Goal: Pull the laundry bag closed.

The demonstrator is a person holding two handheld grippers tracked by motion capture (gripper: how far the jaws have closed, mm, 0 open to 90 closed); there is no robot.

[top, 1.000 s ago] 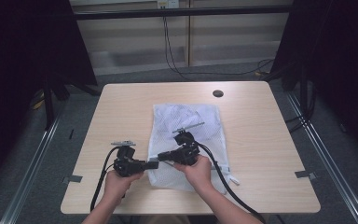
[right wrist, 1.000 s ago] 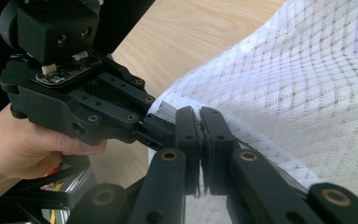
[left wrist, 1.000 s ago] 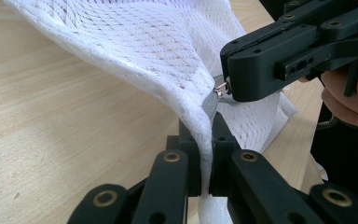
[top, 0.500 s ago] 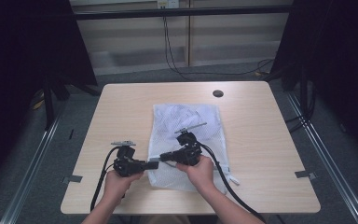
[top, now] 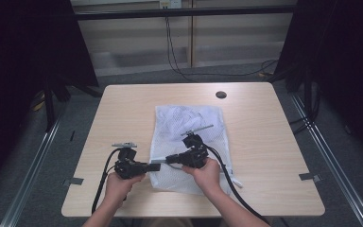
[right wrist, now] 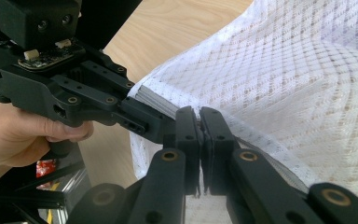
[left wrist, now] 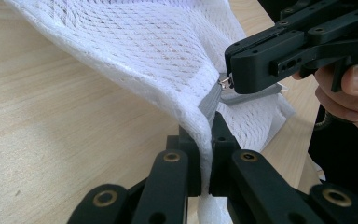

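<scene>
Here the left gripper (left wrist: 205, 154) has its jaws clamped on the edge of the white mesh laundry bag (left wrist: 168, 51), right at the end of the grey zipper tape (left wrist: 209, 100). The right gripper (left wrist: 235, 79) is pinched shut on the small metal zipper pull (left wrist: 223, 84) just beyond it. The bag lies flat mid-table (top: 189, 123), its near left corner lifted between the two tools.

The likely trouble is the tiny pull slipping from the pads if the right hand (top: 208, 172) tugs off the zipper's line. A hard pull could also drag the mesh out of the left grip.

The left gripper view shows the pull itself, while the right gripper view (right wrist: 200, 140) hides it behind its own jaws. The high view alone shows the whole bag on the wooden table (top: 123, 109).
</scene>
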